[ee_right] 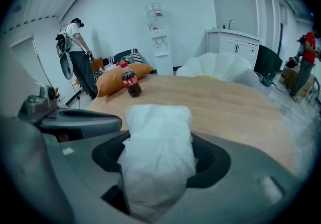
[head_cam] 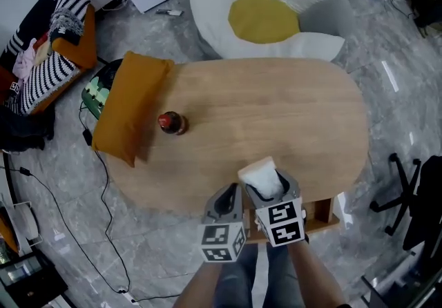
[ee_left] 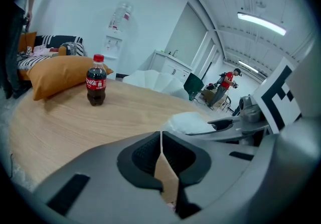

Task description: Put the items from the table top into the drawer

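Note:
A soft white packet (head_cam: 261, 177) is clamped between the jaws of my right gripper (head_cam: 266, 188), just above the near edge of the oval wooden table (head_cam: 276, 113). The right gripper view shows the packet (ee_right: 158, 152) filling the jaws and sticking out past them. My left gripper (head_cam: 226, 201) hovers close beside it on the left, its jaws shut with nothing between them (ee_left: 161, 142). A small cola bottle (head_cam: 171, 122) with a red cap stands upright on the left part of the table (ee_left: 95, 86). A wooden drawer (head_cam: 323, 211) juts out under the table's near edge, to the right of the grippers.
An orange pillow (head_cam: 128, 106) lies over the table's left end. A white and yellow flower-shaped seat (head_cam: 269, 13) stands behind the table. A couch with striped cloth (head_cam: 48, 44) is at far left, a chair base (head_cam: 407, 196) at right, a cable (head_cam: 103, 231) on the floor.

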